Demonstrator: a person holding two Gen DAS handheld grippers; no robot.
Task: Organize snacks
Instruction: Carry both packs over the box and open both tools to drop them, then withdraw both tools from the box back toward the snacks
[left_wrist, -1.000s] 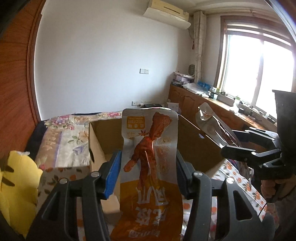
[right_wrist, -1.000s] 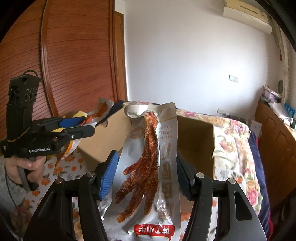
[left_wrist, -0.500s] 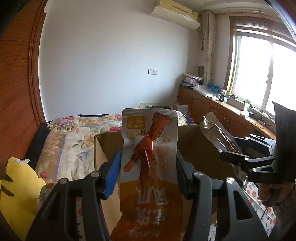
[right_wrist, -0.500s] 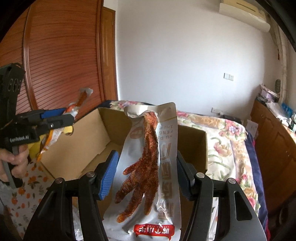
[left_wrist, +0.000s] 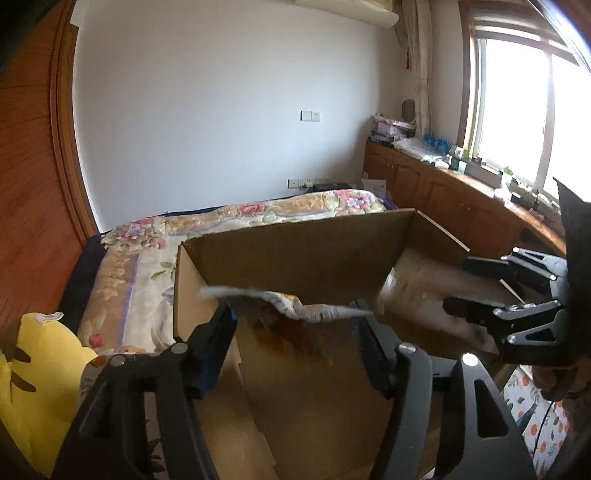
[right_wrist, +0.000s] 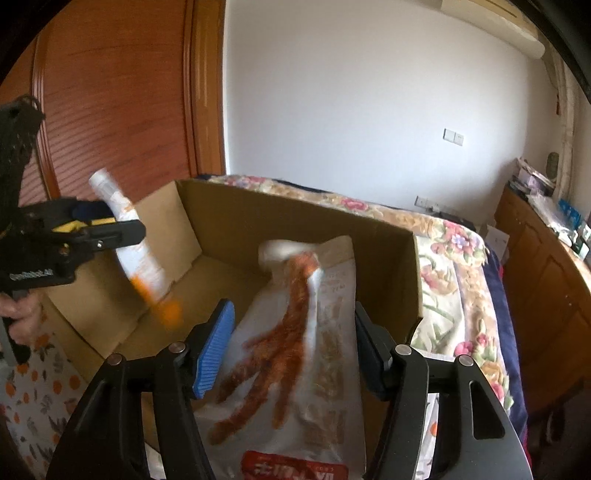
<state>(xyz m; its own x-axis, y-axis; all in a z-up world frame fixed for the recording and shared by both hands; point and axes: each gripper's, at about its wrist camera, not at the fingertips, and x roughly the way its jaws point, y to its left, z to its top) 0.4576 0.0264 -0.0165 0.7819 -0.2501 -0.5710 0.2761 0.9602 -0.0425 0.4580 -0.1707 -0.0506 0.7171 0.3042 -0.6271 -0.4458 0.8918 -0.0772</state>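
An open cardboard box (left_wrist: 303, 251) (right_wrist: 295, 229) stands on the bed. In the left wrist view my left gripper (left_wrist: 295, 332) is open over the box, and its orange chicken-foot snack packet (left_wrist: 288, 314) is blurred and tipping down between the fingers. In the right wrist view that packet (right_wrist: 140, 258) drops beside the left gripper (right_wrist: 107, 229). My right gripper (right_wrist: 291, 343) is open over the box; its silver chicken-foot packet (right_wrist: 295, 350) leans forward, loose between the fingers. The right gripper also shows in the left wrist view (left_wrist: 491, 291).
A floral bedspread (left_wrist: 147, 258) lies behind the box and a yellow plush toy (left_wrist: 33, 369) at the left. A wooden wardrobe (right_wrist: 110, 92) stands left, wooden cabinets (left_wrist: 443, 199) under the window at the right. An orange-patterned sheet (right_wrist: 29, 398) lies in front.
Both grippers moved forward over the box and opened. Both packets, held upright before, now tip and fall toward the box.
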